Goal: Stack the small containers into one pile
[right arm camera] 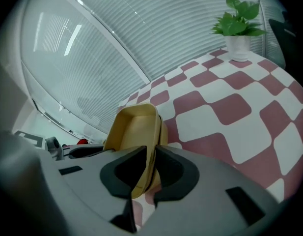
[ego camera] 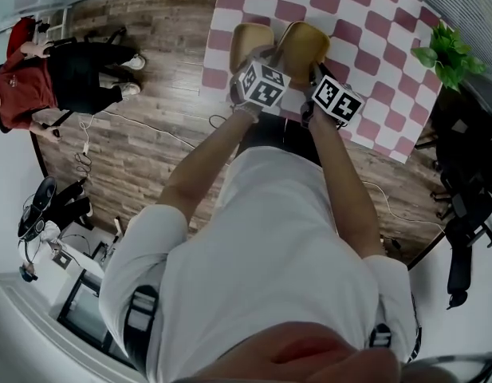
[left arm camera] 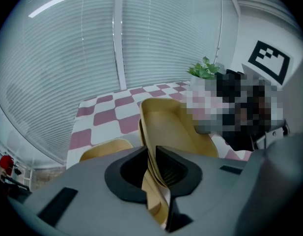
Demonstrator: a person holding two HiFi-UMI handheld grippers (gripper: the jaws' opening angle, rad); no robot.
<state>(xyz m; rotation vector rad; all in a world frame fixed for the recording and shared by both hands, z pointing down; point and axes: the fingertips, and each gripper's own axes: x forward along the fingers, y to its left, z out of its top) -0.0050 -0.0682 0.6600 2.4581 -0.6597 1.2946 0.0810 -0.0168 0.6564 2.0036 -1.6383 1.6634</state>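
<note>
Two tan containers are at the near edge of the pink-and-white checked table [ego camera: 365, 22]. The right container [ego camera: 305, 42] is tilted up, with both grippers on it. My left gripper [ego camera: 267, 62] is shut on its left wall, which stands between the pads in the left gripper view [left arm camera: 150, 154]. My right gripper [ego camera: 319, 69] is shut on the opposite wall [right arm camera: 152, 154], and the container's hollow [right arm camera: 134, 127] opens to the left of the jaws. The pinched rim looks layered. The second container [ego camera: 249, 37] lies just left of the left gripper [left arm camera: 104, 149].
A potted plant [ego camera: 449, 54] stands at the table's far right corner [right arm camera: 237, 26]. Dark office chairs [ego camera: 469, 190] are right of the table. A person in red [ego camera: 26, 82] sits on the wooden floor side at the left. Window blinds [left arm camera: 117, 43] run behind the table.
</note>
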